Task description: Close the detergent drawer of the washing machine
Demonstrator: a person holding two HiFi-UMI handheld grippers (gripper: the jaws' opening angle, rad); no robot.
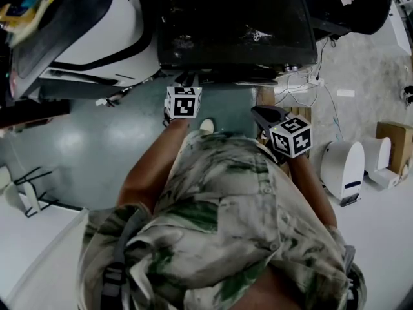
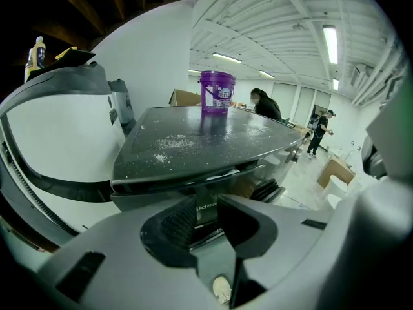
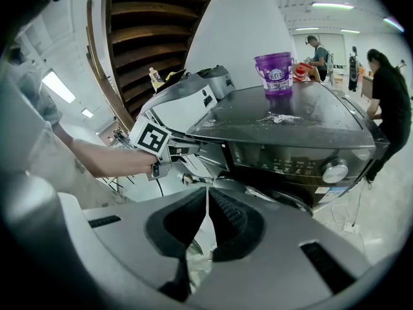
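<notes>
The dark washing machine (image 1: 239, 24) stands in front of me, and its control panel (image 3: 284, 159) faces the right gripper view. The detergent drawer's front (image 2: 205, 213), with a logo on it, is directly ahead of my left gripper (image 2: 205, 199). That gripper is open, one pad on each side of the logo, and I cannot tell whether the pads touch the drawer. Its marker cube (image 1: 184, 102) is at the machine's front left corner and also shows in the right gripper view (image 3: 153, 141). My right gripper (image 3: 208, 196) is shut on nothing and hangs back from the panel, its cube (image 1: 292, 135) lower right.
A purple bucket (image 2: 217, 91) stands on the washer's speckled top. A white machine with a large open door (image 2: 58, 141) is close on the left. White devices and a cardboard box (image 1: 342, 166) sit on the floor to the right. People stand in the background (image 3: 387, 102).
</notes>
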